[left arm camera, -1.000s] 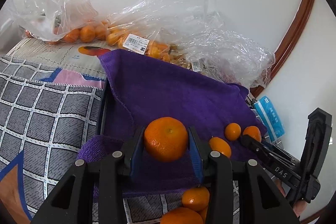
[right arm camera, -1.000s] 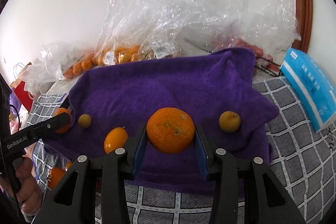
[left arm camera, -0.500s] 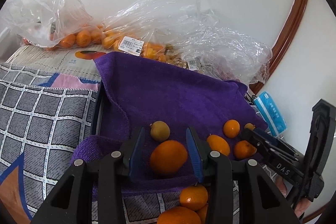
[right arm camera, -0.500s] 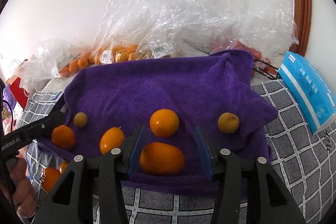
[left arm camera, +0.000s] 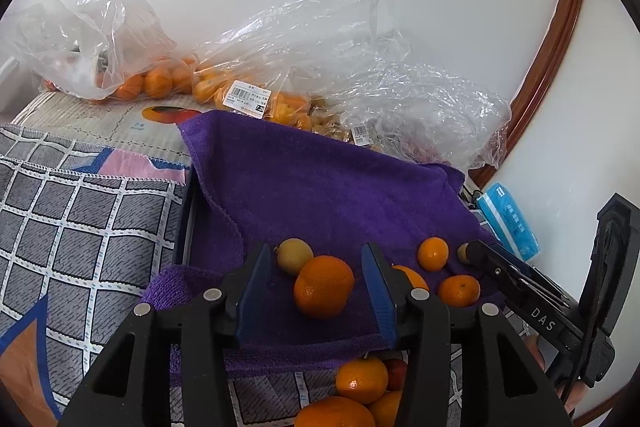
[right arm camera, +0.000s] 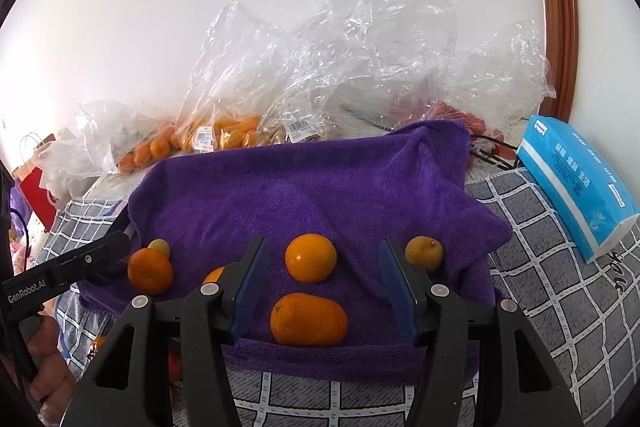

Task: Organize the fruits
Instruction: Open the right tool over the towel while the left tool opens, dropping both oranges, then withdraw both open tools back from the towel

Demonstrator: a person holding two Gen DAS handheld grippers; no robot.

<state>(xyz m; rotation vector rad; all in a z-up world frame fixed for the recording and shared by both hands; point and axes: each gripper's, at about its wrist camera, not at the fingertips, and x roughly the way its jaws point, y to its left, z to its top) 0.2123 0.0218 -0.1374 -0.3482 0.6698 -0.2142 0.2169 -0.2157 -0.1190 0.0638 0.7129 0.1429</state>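
Purple towel (left arm camera: 320, 187) carries a mandarin (left arm camera: 324, 286) lying loose between each opening claw's (left arm camera: 316, 287) parted, empty pads.

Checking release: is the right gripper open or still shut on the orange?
Open and opening. The right gripper pads stand clear of the orange, which lies on the purple towel.

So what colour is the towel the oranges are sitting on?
Purple; the towel shows best in the right wrist view.
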